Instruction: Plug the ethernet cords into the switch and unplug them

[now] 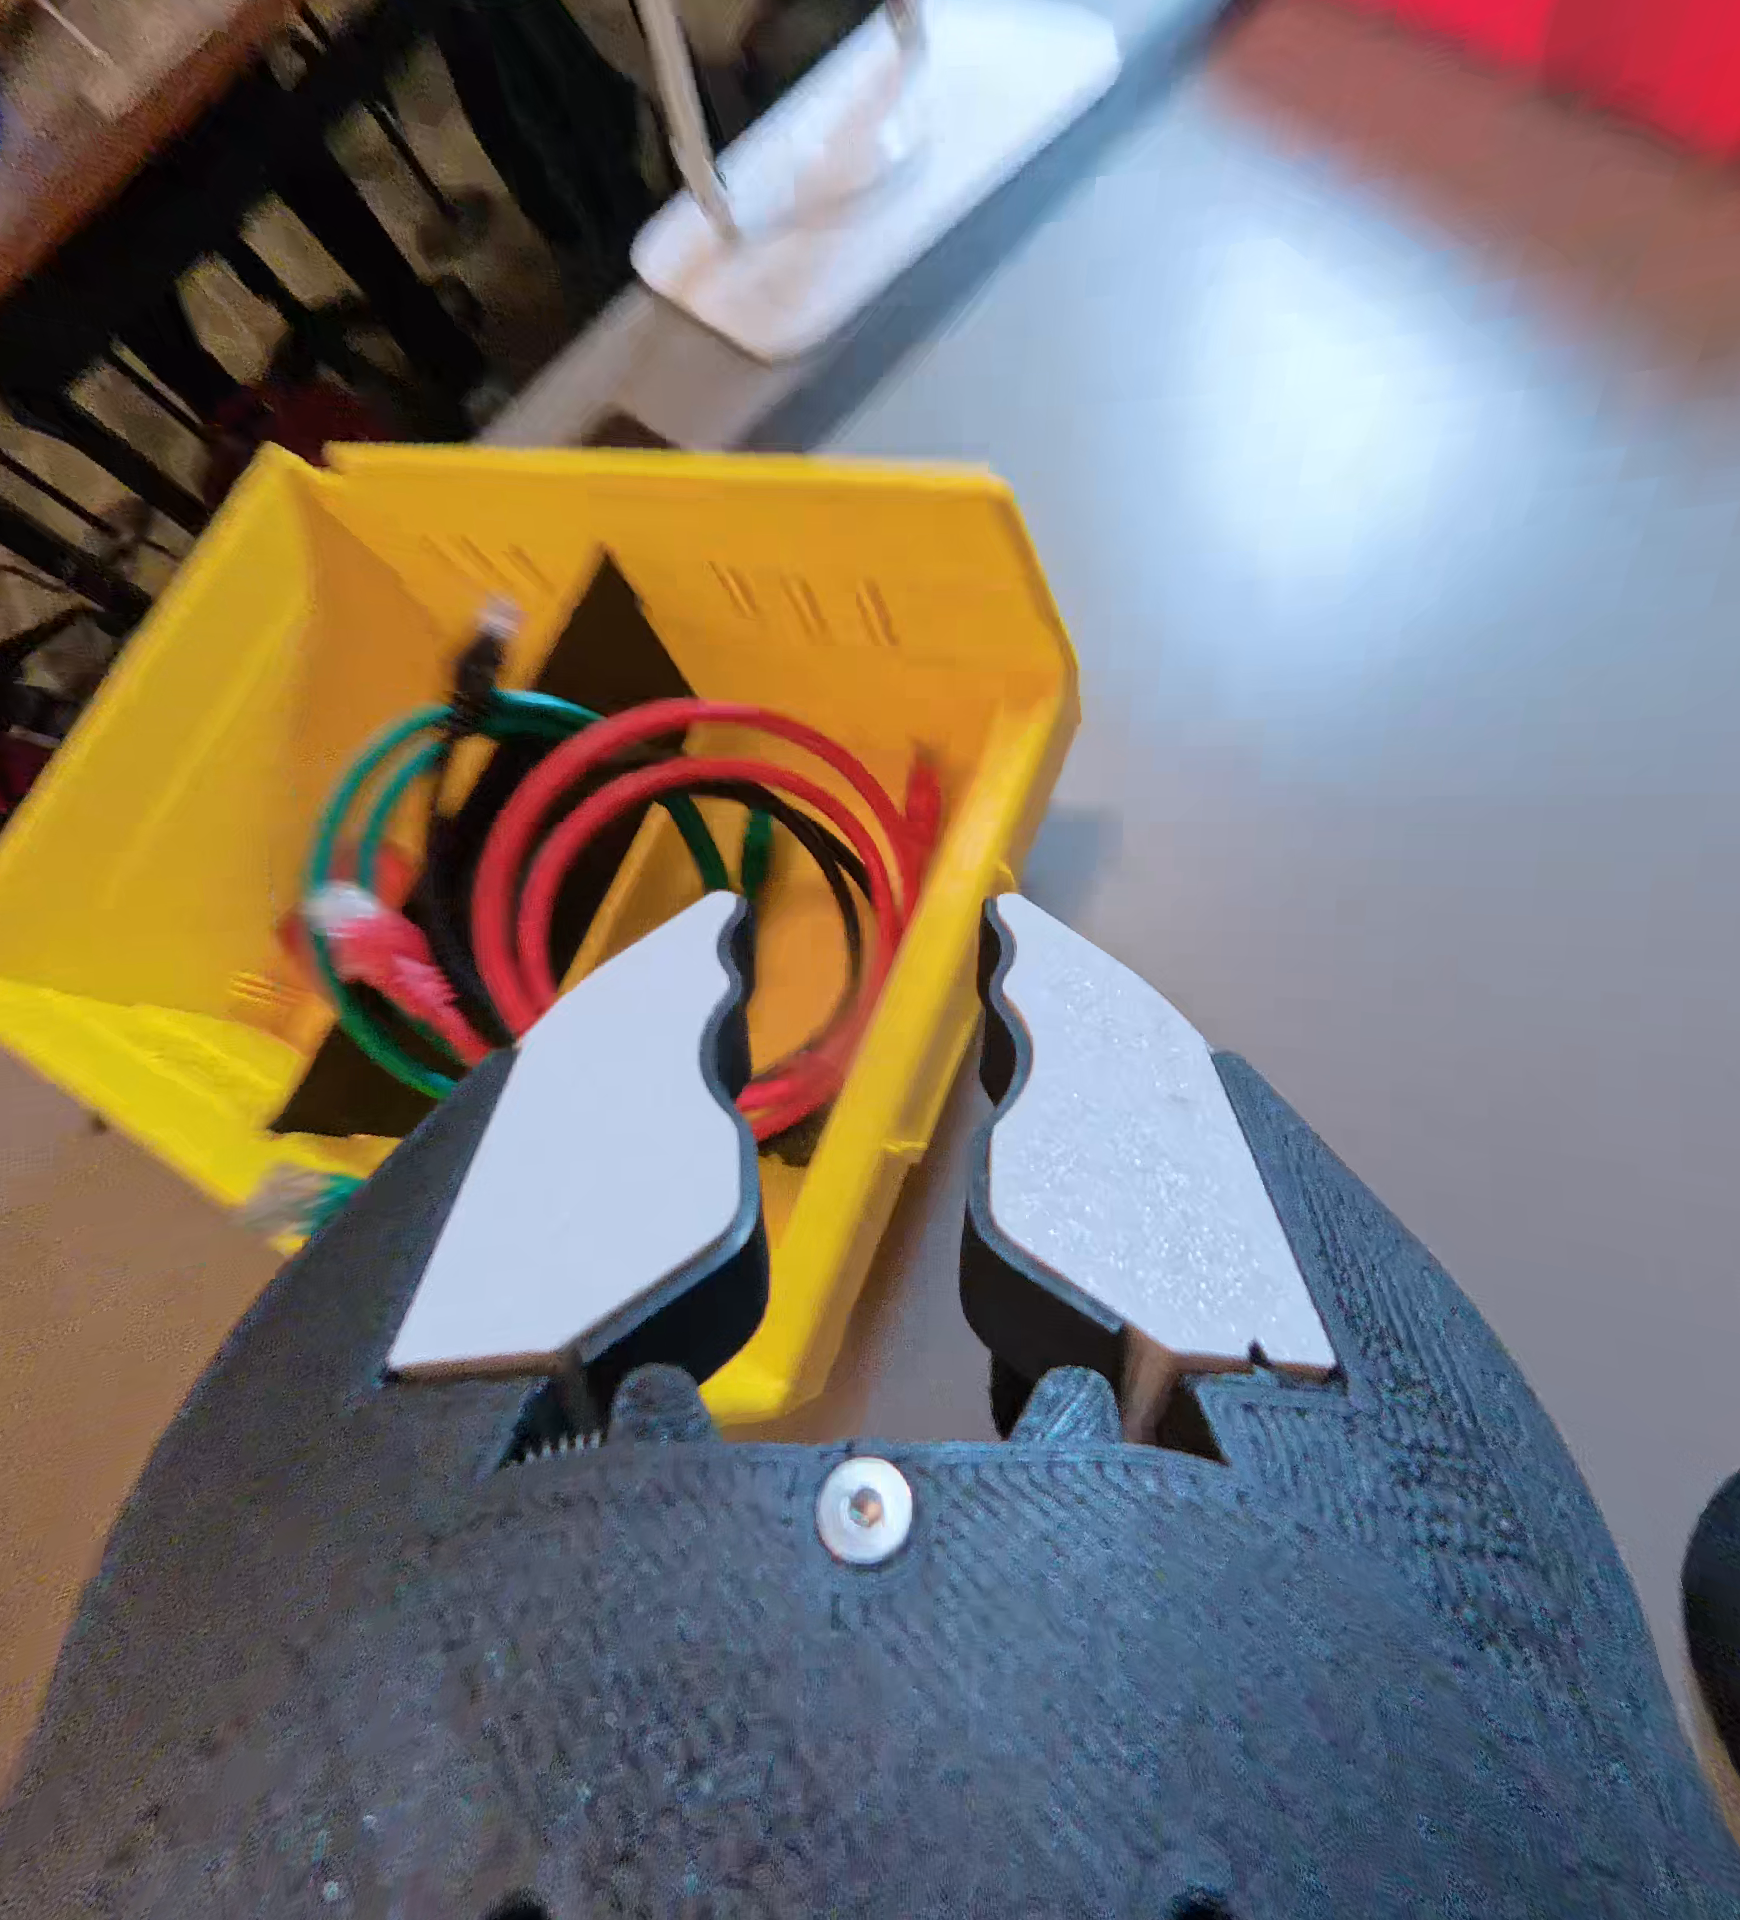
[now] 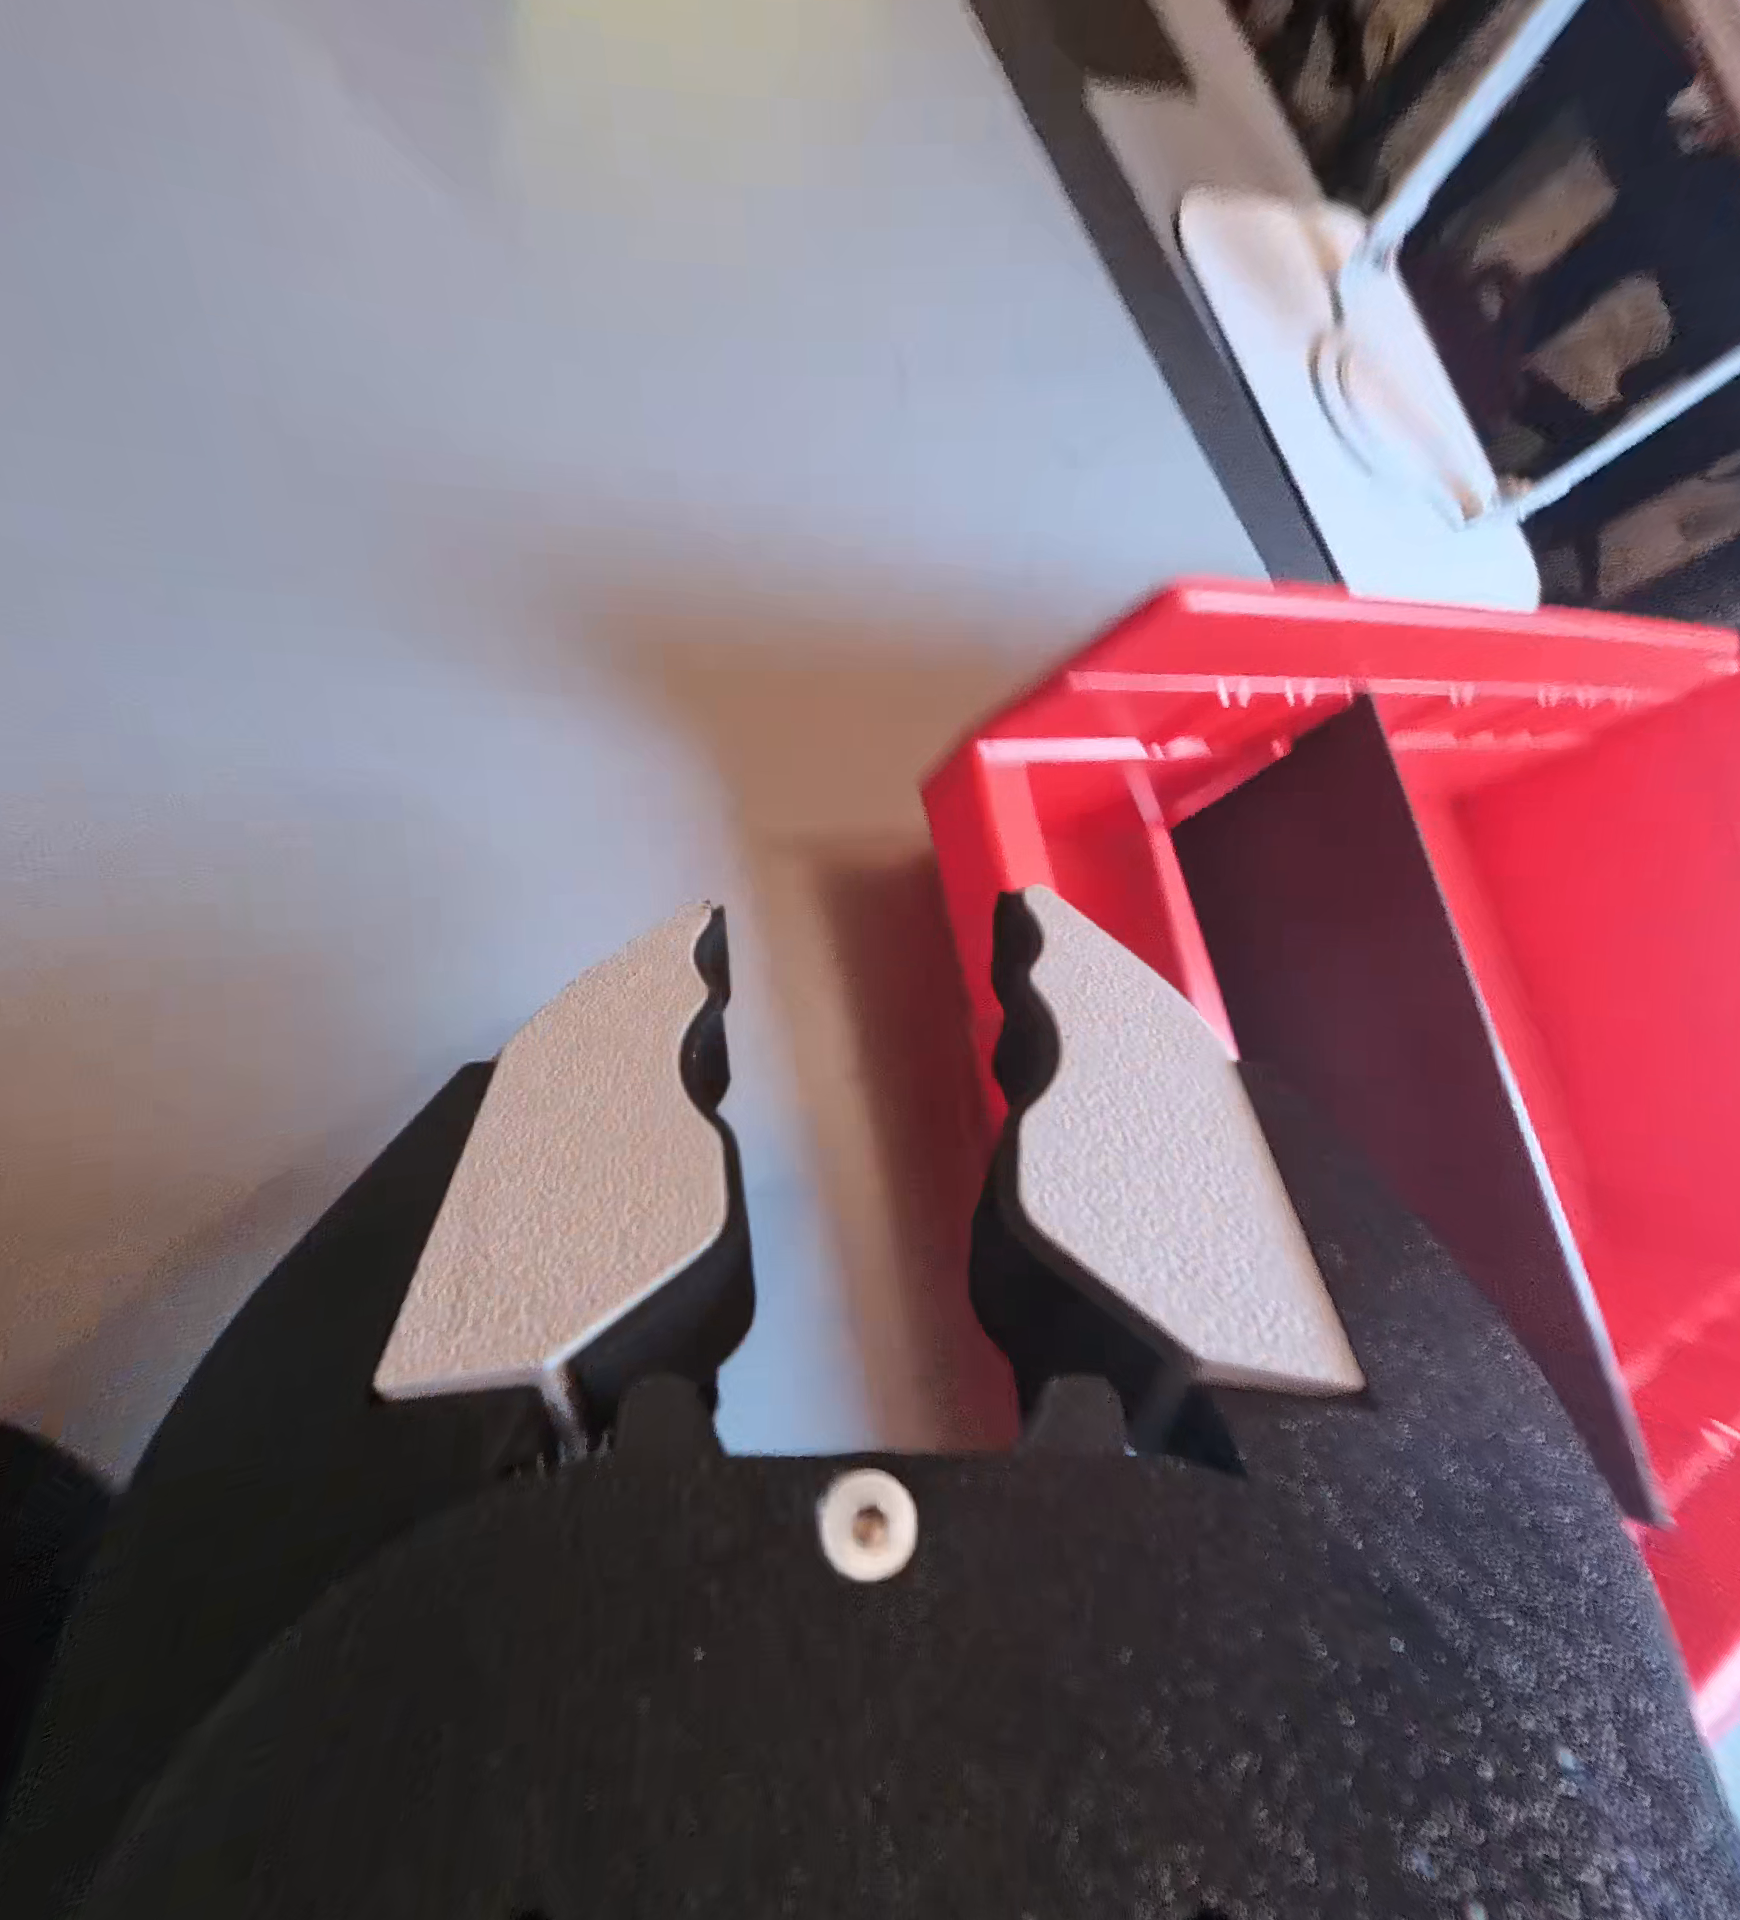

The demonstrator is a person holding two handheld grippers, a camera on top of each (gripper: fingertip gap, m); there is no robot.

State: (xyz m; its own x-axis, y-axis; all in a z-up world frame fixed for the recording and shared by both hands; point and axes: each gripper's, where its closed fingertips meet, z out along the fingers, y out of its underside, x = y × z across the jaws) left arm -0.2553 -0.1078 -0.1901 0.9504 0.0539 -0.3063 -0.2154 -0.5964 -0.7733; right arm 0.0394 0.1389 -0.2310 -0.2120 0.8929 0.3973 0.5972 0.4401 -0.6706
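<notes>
Pale grey tabletop (image 1: 1417, 727) spreads wide. On it, an open yellow plastic bin (image 1: 170, 810) with a dark divider, and over by the right gripper (image 2: 858, 935) a red plastic bin (image 2: 1624, 935), also divided. Left gripper (image 1: 861, 914) hangs above the yellow bin's near rim, jaws parted, holding nothing; right likewise. Coiled red ethernet cord (image 1: 700, 727), green cord (image 1: 346, 810) and black cord (image 1: 476, 665) lie inside the yellow bin.

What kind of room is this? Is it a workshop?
Probably an office or lab workbench, though I can't be sure. A yellow bin holding coiled red cords and green cords, a red bin, and what looks like a monitor stand sit on a smooth grey table.
</notes>
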